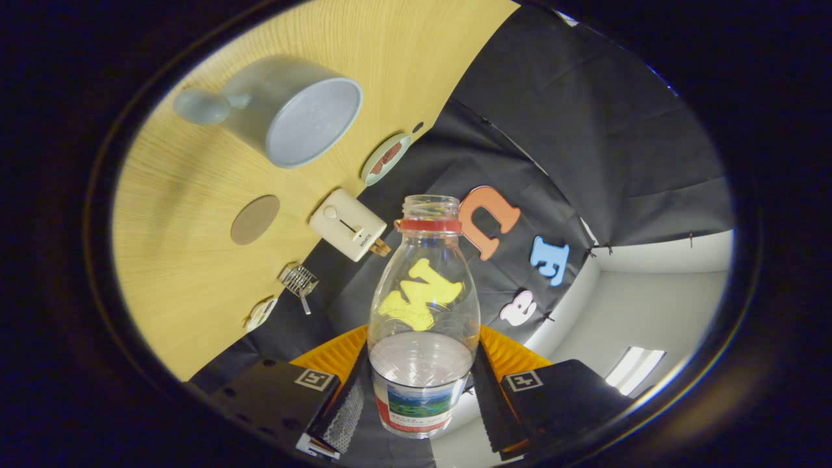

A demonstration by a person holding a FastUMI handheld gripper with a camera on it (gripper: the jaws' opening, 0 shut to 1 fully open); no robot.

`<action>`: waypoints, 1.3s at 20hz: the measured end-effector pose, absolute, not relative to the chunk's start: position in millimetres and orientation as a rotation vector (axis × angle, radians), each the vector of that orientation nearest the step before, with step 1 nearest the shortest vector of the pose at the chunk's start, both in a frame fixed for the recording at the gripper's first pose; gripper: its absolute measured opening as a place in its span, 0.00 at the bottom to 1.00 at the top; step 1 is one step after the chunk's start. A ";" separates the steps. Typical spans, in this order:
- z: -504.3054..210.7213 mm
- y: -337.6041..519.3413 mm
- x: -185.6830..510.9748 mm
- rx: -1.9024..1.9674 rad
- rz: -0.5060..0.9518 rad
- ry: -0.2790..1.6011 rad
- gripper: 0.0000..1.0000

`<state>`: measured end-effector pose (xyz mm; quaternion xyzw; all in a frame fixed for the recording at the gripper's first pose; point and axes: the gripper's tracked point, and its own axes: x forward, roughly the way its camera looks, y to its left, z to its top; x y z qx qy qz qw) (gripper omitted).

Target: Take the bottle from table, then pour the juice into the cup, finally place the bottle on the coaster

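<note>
Presently my gripper (421, 396) is clamped on the bottle (423, 312), both fingers (341, 406) pressing its labelled lower body, one on each side. It is uncapped, with clear liquid standing at about the level of the label's top. The whole scene sits rotated, so I judge that I am rolled over, tilting the bottle toward the cup (296, 110).

Risks noted:
- The bottle mouth lies well short of the cup, with a white boxy device (348, 224) and bare table (195, 260) between. If I keep rolling over before closing that gap, the liquid should spill onto the table or the device.
- The bottle wall is thin and clear; too hard a squeeze could buckle it and push liquid up the neck.
- My hold is low on the body, so the bottle could pivot or slip as the contents shift.
- The round brown coaster (255, 219) lies near the device and the cup handle; a careless set-down could clip either.

Not determinable:
- Whether the cup already holds anything; its inside reads as plain grey.
- The bottle base, cut off between my fingers.
- Small items by the table edge: a wire-like piece (299, 281), a small dish (386, 158), and a white object (261, 313) I cannot identify
</note>
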<state>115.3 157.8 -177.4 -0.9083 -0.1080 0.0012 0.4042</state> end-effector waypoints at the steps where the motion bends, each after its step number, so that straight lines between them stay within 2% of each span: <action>1: -177.3 157.9 114.2 -2.293 -0.001 -0.273 0.81; 6: -176.1 154.4 116.5 -2.229 -0.028 -0.253 0.81; 9: -175.0 140.5 123.8 -2.044 -0.057 -0.146 0.81; 12: -164.8 142.2 122.1 -1.879 -0.088 -0.129 0.81; 26: -159.7 139.4 127.5 -1.048 -0.042 0.117 0.81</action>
